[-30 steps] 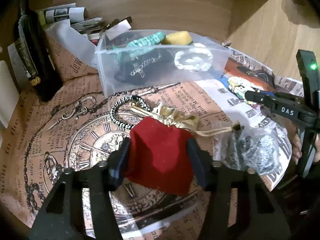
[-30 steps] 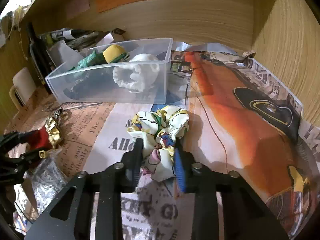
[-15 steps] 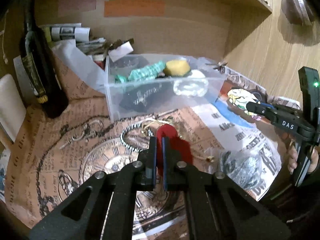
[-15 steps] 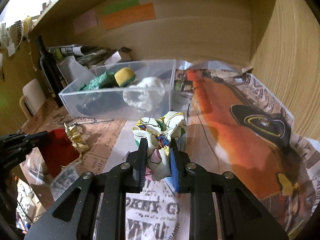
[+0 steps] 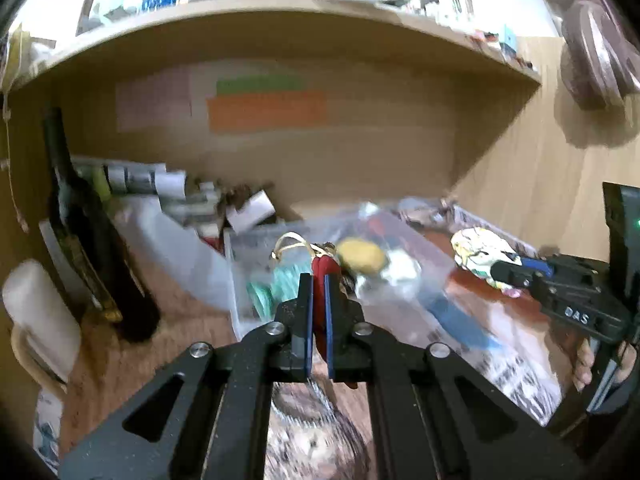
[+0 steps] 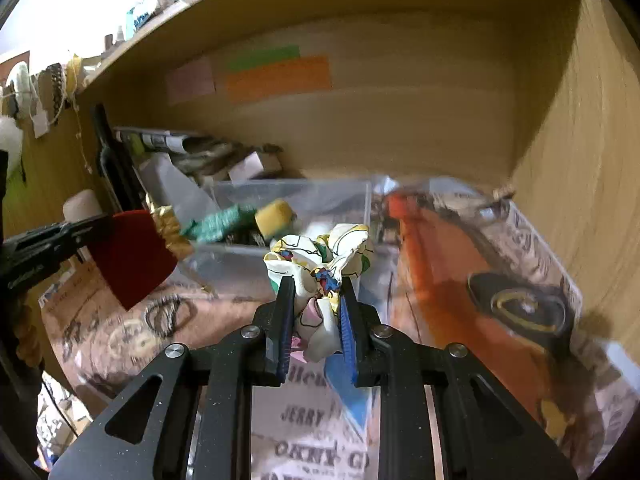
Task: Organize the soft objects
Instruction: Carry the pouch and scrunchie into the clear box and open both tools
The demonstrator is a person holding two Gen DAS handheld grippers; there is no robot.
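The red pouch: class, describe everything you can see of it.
The red pouch looks like soft velvet, flat and squarish, with a crumpled gold neck and a pale gold cord. It hangs tilted in the air, pinched edge-on in the left gripper, in front of the clear plastic bin; only the gripper touches it.

Red velvet pouch (image 6: 130, 258) with gold gathered top (image 6: 170, 226): pinched flat between the left fingers (image 5: 306, 316), held off the desk. Floral fabric scrunchie (image 6: 320, 264): crumpled, squeezed between the right fingers (image 6: 284, 320), bulk bunched beyond the fingertips.
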